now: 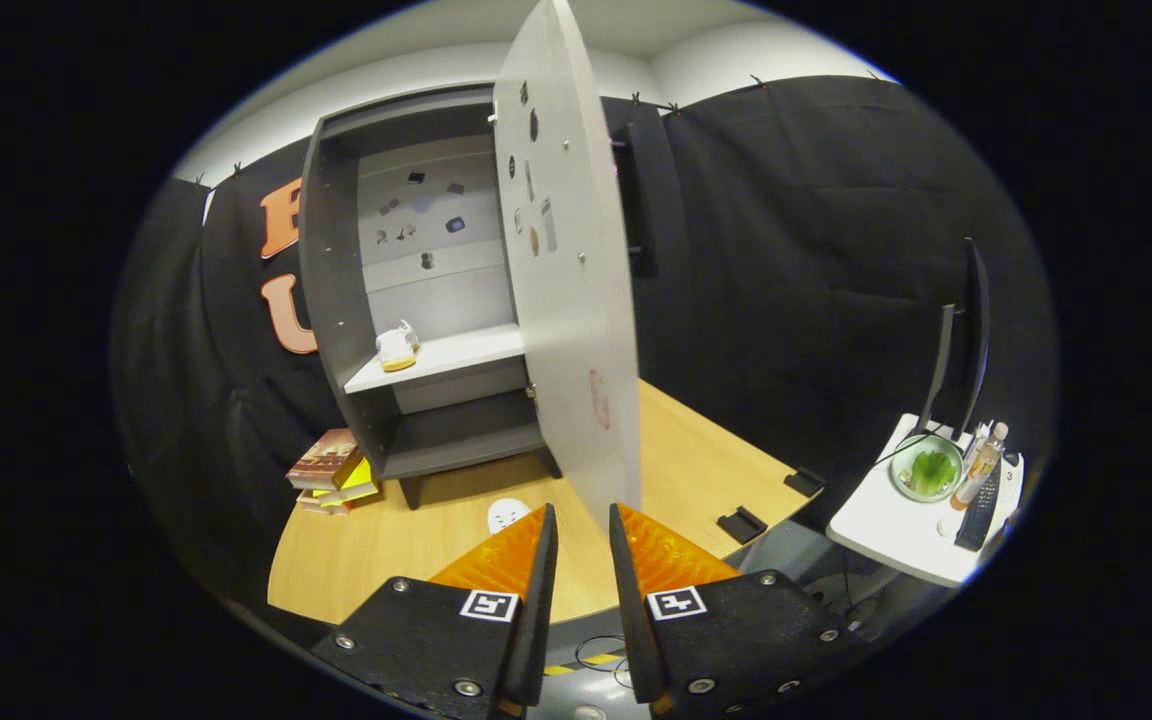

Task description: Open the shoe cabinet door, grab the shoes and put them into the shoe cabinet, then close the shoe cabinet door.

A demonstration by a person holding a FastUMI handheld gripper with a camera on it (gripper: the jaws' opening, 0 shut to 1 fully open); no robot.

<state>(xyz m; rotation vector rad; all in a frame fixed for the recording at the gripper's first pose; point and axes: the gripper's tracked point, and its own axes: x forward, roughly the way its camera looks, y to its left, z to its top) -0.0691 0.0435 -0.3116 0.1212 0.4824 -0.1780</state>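
text: none legible | door [576, 300]: red mark, blurred | books [331, 470]: covers unreadable

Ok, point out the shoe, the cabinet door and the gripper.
shoe [397, 347], gripper view, its pale upper.
cabinet door [566, 300], gripper view, inner face.
gripper [582, 518], gripper view, open gap between fingertips at the door's lower edge.

Black cloth [786, 250] hangs as the booth's wall on all sides, clipped along its top edge, with a pale wall and ceiling [716, 50] above it. A wooden worktop [386, 550] with a rounded near edge fills the middle. A stack of books [331, 472] lies at its left edge, and two small black blocks [742, 524] sit along its right edge. Well apart to the right, a white side table [886, 530] carries a monitor [966, 340], a green bowl [926, 468] and a bottle [981, 465].
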